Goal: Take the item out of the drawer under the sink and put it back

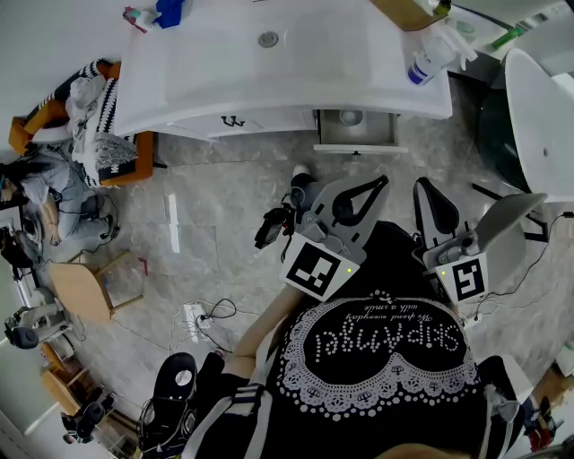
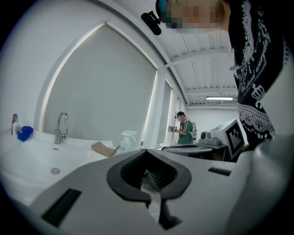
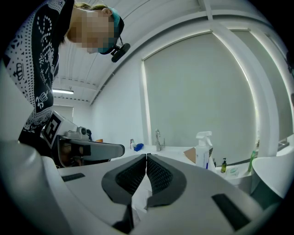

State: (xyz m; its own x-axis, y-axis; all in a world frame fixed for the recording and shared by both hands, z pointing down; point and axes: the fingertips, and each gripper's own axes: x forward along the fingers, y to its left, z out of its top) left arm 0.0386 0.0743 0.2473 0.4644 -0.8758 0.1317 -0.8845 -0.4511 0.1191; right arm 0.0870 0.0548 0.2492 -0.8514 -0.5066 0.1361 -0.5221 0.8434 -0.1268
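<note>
In the head view, a small drawer (image 1: 357, 143) stands pulled out under the white sink counter (image 1: 206, 81). A round pale item (image 1: 351, 117) lies inside it. Both grippers are held at chest height, well back from the drawer and pointing toward it. The left gripper (image 1: 384, 181) has its black jaws closed tip to tip with nothing between them, and the left gripper view (image 2: 147, 151) shows the same. The right gripper (image 1: 420, 184) is also shut and empty, as the right gripper view (image 3: 146, 156) confirms.
A spray bottle (image 1: 429, 61) and a piece of cardboard (image 1: 408, 11) sit at the counter's right end. A white fixture (image 1: 543, 116) stands to the right. A power strip (image 1: 193, 318) and cables lie on the floor, with chairs (image 1: 81, 287) and a seated person (image 1: 36, 188) at left.
</note>
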